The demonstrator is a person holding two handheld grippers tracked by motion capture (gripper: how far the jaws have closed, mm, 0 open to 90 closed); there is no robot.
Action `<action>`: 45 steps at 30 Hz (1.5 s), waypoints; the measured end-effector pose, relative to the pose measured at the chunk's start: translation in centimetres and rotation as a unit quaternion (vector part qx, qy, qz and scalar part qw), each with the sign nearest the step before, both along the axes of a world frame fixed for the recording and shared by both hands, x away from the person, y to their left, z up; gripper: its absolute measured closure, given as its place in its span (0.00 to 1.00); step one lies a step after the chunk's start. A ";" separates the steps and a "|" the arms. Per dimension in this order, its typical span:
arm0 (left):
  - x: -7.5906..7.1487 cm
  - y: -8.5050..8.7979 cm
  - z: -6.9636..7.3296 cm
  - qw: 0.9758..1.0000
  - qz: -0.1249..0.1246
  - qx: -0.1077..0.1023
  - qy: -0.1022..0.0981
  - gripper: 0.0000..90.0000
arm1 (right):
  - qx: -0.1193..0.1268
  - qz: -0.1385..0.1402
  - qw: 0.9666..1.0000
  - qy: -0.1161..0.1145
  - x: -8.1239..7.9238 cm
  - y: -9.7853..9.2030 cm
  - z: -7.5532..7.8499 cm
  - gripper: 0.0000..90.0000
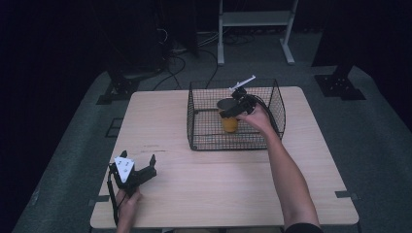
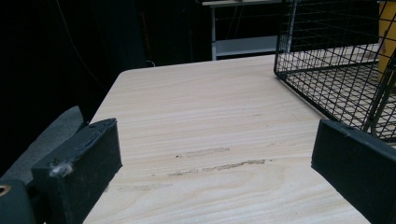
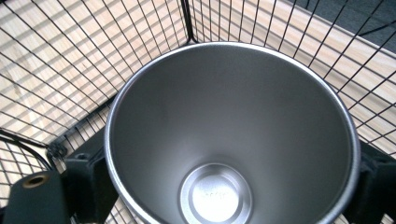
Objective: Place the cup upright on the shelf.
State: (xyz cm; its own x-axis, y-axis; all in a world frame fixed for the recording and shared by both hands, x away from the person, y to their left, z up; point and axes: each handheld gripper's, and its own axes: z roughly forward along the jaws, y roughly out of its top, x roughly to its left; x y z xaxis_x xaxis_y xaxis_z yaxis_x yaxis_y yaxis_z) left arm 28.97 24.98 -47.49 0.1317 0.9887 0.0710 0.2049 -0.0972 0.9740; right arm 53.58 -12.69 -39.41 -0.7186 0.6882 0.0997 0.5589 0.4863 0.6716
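The right gripper is clamping a yellow metal cup inside the wire basket, jaws squeezing its outer wall below the rim. It looks rigid, light and slick. The left gripper is resting open, well clear of the basket.

We see a dim room with black surroundings; only the pale surface catches soft overhead light. The high view looks grainy and slightly soft. Up close, the cup shows smooth grey sheen without harsh glare, and wire shadows stripe the wood.
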 end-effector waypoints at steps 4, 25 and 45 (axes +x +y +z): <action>0.0 0.0 0.0 1.000 0.000 0.000 0.000 0.01 | -0.007 0.004 1.000 -0.005 -0.2 0.1 0.0 0.12; 0.0 -0.1 0.0 1.000 0.001 0.001 0.000 0.01 | -0.028 0.024 0.999 -0.025 -1.3 -0.5 -0.1 0.12; 0.0 -0.1 0.0 1.000 0.001 0.002 0.000 0.01 | -0.021 0.026 0.999 -0.033 -1.7 -0.8 0.5 0.04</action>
State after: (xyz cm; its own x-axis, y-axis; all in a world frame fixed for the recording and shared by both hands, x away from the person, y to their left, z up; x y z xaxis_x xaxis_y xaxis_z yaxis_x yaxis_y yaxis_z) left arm 29.01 24.90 -47.51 0.1288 0.9888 0.0750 0.2056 -0.1006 0.9735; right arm 51.89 -13.51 -38.86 -0.7581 0.6517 0.0227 0.4866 0.5422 0.6850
